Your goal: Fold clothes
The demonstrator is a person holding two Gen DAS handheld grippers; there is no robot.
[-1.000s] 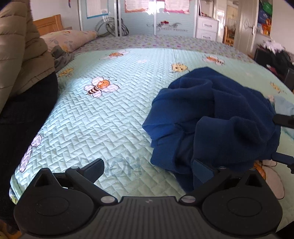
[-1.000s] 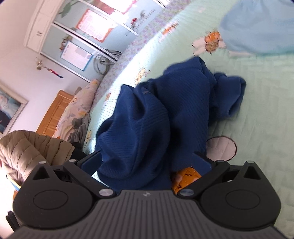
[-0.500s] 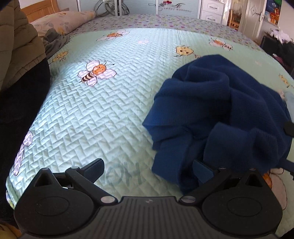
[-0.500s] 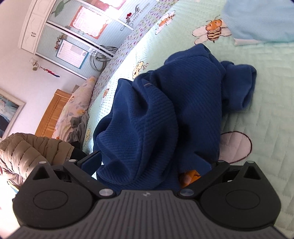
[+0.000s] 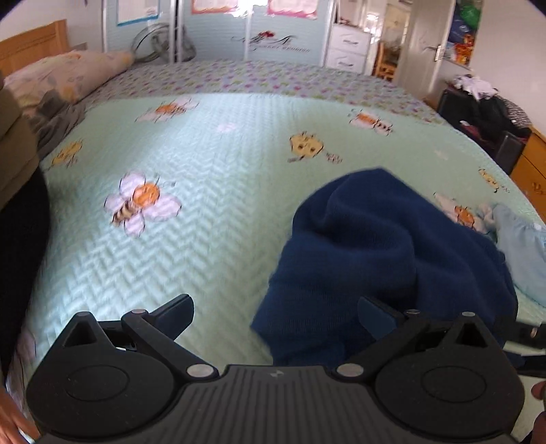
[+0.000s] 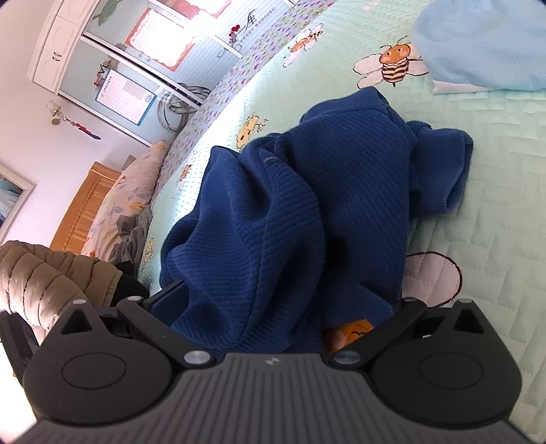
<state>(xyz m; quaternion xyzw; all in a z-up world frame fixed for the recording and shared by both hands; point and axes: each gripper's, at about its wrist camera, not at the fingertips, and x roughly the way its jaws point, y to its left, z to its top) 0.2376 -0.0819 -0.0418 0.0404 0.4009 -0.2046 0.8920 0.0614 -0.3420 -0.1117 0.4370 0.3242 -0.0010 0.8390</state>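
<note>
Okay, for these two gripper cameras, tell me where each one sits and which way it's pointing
Left wrist view: sits on the left gripper, low over the bee-print quilt, facing across the bed toward the wardrobe doors; open fingers and the person's puffer jacket at the left edge show.
Right wrist view: sits on the right gripper, rolled sideways, looking along the bed at the navy sweater bunched between its fingers; the jacket shows at lower left.
Shared: the sweater, quilt, pale blue garment, pillow and wardrobe.

The left wrist camera is looking low across the bed [image 5: 211,191] toward the wardrobe; the right is tilting close over the navy garment [image 6: 307,211], both sharing it [image 5: 382,246].
</note>
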